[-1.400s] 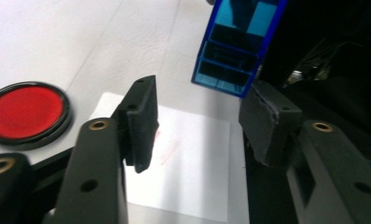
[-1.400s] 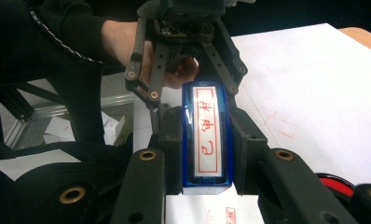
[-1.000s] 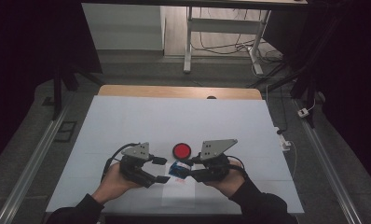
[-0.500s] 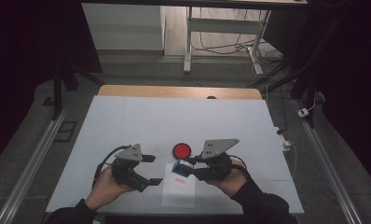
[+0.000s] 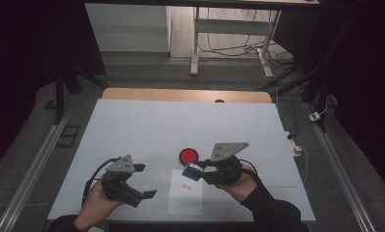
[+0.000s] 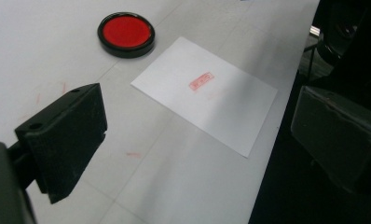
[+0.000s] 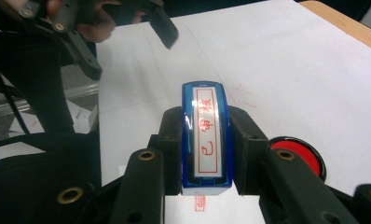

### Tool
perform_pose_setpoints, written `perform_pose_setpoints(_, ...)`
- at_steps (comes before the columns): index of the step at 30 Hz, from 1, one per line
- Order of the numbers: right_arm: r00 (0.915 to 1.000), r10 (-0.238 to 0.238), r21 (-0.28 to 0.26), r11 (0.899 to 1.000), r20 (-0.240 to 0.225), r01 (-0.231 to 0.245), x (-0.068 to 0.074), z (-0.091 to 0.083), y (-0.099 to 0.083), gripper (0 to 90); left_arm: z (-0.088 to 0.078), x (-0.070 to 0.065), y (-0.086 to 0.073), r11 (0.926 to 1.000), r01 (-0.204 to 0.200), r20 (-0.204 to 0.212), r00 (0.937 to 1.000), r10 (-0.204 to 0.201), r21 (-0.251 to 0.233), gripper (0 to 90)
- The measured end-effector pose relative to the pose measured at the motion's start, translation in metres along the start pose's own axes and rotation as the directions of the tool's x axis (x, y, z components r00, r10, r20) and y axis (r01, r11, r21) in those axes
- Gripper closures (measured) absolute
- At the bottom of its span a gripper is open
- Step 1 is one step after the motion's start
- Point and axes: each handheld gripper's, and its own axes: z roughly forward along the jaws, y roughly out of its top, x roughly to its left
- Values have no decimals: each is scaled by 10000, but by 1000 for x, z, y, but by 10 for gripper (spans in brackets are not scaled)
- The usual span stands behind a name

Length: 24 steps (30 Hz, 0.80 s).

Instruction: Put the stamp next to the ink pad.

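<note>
Two grippers over the worktop (image 5: 132, 125), w/ a white paper sheet (image 5: 186, 199) between them near your edge. Your right gripper (image 7: 206, 144) is pinching a blue stamp (image 7: 207, 135) by its sides, held up off the sheet, red characters on its label facing the right gripper view. One red imprint (image 6: 201, 80) already sits on the paper. Your left gripper (image 5: 141, 181) hangs just left of the sheet, jaws spread, holding nothing. The red ink pad (image 5: 188, 155) lies just beyond the paper's far edge.

Risks, as I judge them: nothing pins the sheet, so if you stamp again it could slide or lift w/ the stamp and smear. The stamp sits in a narrow side pinch, so a tilted press could twist it in the jaws. Paper is close to the worktop's edge, so a nudge could push it off.
</note>
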Motion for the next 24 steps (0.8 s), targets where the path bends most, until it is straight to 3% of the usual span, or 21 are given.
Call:
perform_pose_setpoints(10,9992,220,183,9996,333,-226,-7,-2,-5,688,-15,-2,-20,9995,313,-782,9965,-305,98,12)
perform_pose_setpoints(24,9915,396,606,9970,1238,-473,-22,-5,-16,688,-39,-6,-47,9956,937,-1718,9807,-932,-53,0)
